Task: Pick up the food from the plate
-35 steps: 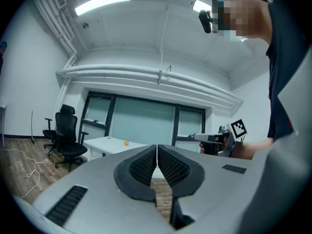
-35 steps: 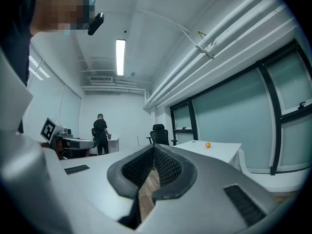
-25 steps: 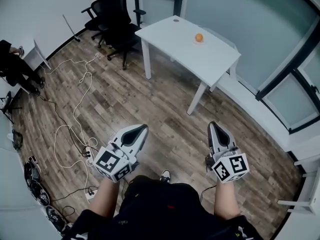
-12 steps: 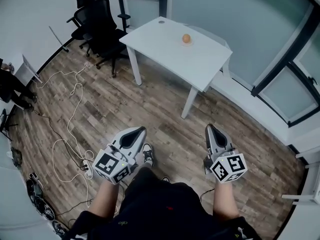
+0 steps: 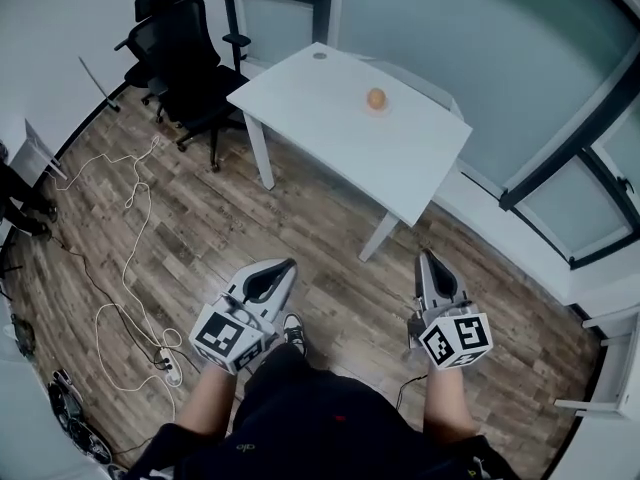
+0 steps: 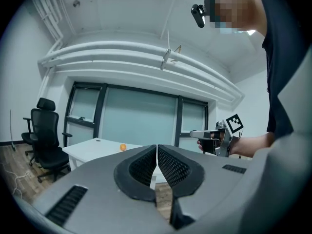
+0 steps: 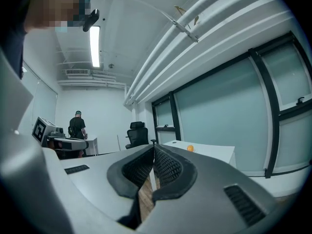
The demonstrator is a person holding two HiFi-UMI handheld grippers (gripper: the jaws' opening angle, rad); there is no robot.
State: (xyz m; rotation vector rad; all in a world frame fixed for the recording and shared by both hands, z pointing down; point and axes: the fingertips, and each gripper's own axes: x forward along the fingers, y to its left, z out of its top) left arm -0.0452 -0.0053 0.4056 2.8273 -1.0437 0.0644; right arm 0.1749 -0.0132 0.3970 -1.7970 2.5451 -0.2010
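Head view: left gripper [image 5: 285, 265] and right gripper [image 5: 424, 257] clenched empty, each bearing black square markers [image 5: 221, 335].

food [image 5: 376, 98] showing only as a tiny orange blob, kind untellable, plate under it staying too faint to make out, bystander [image 5: 20, 190] being cut off by the left edge

There is one table [image 5: 320, 108], one plate [image 5: 376, 109] and one piece of food [image 5: 376, 97], plus two chairs: the near chair [image 5: 195, 53] and the far chair [image 5: 150, 3]. Two grippers show, the left gripper [image 5: 288, 265] and the right gripper [image 5: 424, 260], and two marker cubes, the left cube [image 5: 225, 336] and the right cube [image 5: 455, 340]. Also in view are one power strip [image 5: 166, 361], one shoe [image 5: 293, 330], one ceiling lamp [image 7: 94, 45] and one other person [image 7: 77, 126].
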